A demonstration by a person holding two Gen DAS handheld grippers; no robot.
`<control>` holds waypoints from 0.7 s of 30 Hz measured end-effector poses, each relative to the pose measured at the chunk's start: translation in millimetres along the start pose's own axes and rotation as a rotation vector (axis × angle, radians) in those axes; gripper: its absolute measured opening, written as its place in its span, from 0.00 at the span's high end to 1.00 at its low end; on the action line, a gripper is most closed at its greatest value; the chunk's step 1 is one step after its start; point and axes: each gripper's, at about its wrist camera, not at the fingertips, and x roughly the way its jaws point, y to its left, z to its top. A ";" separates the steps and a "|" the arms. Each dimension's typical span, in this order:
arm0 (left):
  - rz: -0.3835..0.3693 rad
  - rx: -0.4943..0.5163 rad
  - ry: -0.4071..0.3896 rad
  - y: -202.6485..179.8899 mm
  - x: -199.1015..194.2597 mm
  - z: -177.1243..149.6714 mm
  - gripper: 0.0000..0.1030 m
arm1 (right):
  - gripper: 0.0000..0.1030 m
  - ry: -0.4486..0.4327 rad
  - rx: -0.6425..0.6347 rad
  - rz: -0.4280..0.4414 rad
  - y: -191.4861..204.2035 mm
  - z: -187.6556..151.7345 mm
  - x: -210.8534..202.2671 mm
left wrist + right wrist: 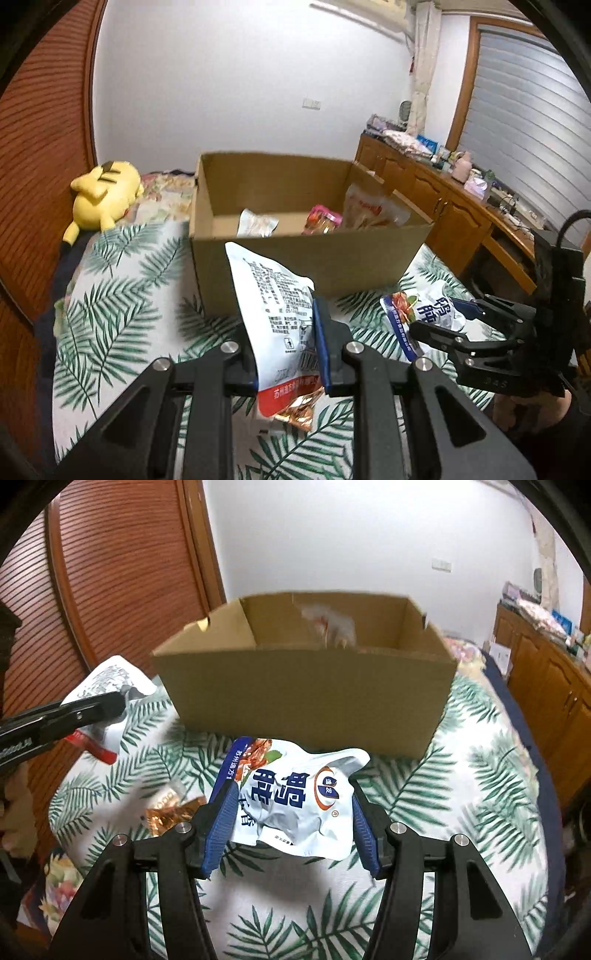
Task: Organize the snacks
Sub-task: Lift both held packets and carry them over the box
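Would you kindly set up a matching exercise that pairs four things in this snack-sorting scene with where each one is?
Things:
1. white snack bag with printed text
2. white and blue snack bag
3. yellow plush toy
4. pink snack packet

Places:
A. inside the cardboard box
B. clamped in the left tool
C. lying on the bed beside the box
D. gripped between the blue pads of the right tool

Pairs: 1-B, 2-D, 3-C, 4-A
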 end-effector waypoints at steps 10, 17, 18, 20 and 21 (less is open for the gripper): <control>-0.036 0.052 -0.099 -19.0 -25.8 39.1 0.80 | 0.42 -0.106 -0.019 0.005 -0.1 25.1 -51.1; -0.045 0.095 -0.136 -28.4 -33.0 61.6 0.80 | 0.42 -0.176 -0.044 -0.002 -4.8 48.9 -76.4; -0.047 0.098 -0.137 -28.7 -32.3 64.9 0.80 | 0.42 -0.182 -0.048 -0.004 -5.5 52.2 -78.0; -0.050 0.101 -0.140 -29.3 -29.4 72.0 0.80 | 0.42 -0.195 -0.050 -0.006 -9.0 61.6 -81.1; -0.049 0.103 -0.142 -29.4 -27.5 74.9 0.80 | 0.42 -0.200 -0.052 -0.007 -9.9 65.3 -82.1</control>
